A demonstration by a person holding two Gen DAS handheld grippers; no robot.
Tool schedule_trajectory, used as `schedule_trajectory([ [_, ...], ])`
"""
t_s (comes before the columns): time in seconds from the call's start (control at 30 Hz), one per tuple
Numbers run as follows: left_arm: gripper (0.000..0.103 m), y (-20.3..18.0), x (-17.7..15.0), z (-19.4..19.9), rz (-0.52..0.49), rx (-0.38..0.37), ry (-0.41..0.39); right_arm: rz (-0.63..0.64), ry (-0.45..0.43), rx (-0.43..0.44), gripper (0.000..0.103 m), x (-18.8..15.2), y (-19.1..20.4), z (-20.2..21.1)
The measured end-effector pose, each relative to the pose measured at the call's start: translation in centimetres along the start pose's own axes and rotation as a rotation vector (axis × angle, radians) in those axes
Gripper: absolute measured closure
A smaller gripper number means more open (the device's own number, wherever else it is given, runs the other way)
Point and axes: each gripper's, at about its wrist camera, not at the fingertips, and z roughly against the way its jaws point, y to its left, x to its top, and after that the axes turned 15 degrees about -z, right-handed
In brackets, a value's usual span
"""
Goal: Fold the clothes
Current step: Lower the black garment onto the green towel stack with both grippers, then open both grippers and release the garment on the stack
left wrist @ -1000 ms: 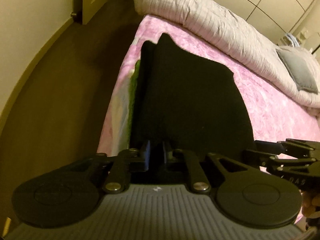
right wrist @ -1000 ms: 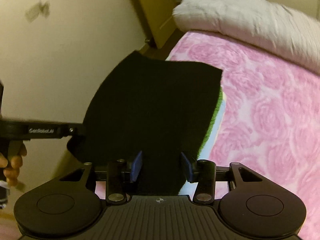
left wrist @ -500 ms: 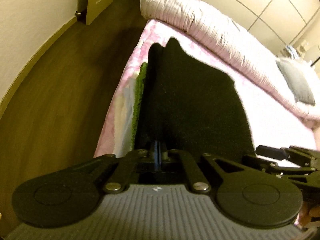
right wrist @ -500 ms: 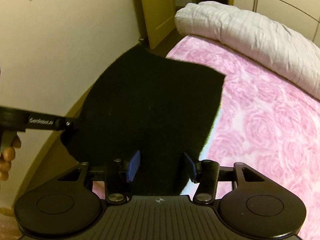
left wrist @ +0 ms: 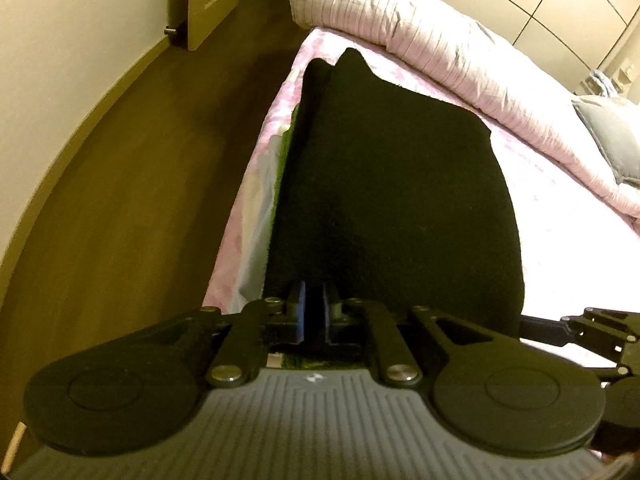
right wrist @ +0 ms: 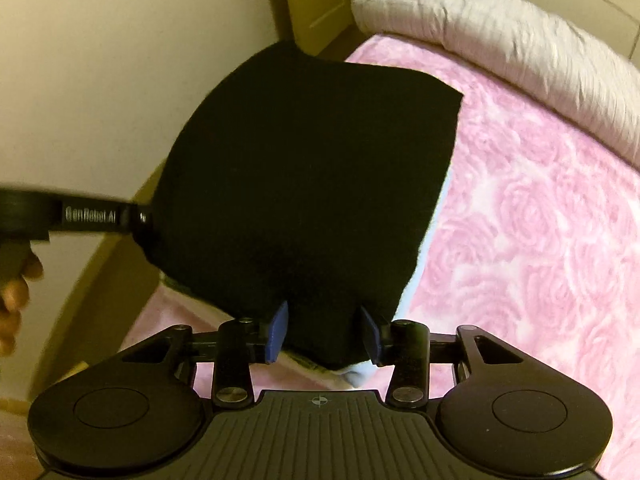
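My left claw is clamped on the black garment, which stretches lengthwise ahead over the pink bed. My right claw stands apart around its near edge.

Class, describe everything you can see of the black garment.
The black garment is plain, matte and fuzzy like fleece or knit, with no visible print or seams. It is lifted above the pink bed edge, doubled in layers. The left gripper pinches one near corner; the right gripper straddles the other, jaws spread.
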Motion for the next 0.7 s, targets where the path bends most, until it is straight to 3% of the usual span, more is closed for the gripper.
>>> schedule_trajectory([
  [0.1, 0.094, -0.8, 0.0, 1.9, -0.003, 0.028, -0.004, -0.019, -0.019, 0.011, 0.057, 0.2, -0.5, 1.3],
  [0.2, 0.074, -1.6, -0.1, 3.7, -0.005, 0.055, -0.009, -0.076, -0.022, 0.057, 0.056, 0.5, -1.3, 3.3],
  [0.33, 0.065, -3.0, -0.4, 6.6, -0.032, 0.104, -0.005, -0.109, -0.016, 0.077, 0.055, -0.2, -1.8, 6.1],
  [0.53, 0.061, -5.6, -0.9, 11.2, -0.07, 0.225, 0.019, -0.146, 0.038, 0.081, 0.054, -0.5, -2.5, 9.1],
  [0.7, 0.055, -7.3, -1.2, 14.9, -0.063, 0.291, 0.019, -0.147, -0.022, 0.072, 0.053, -0.1, -2.4, 13.1],
])
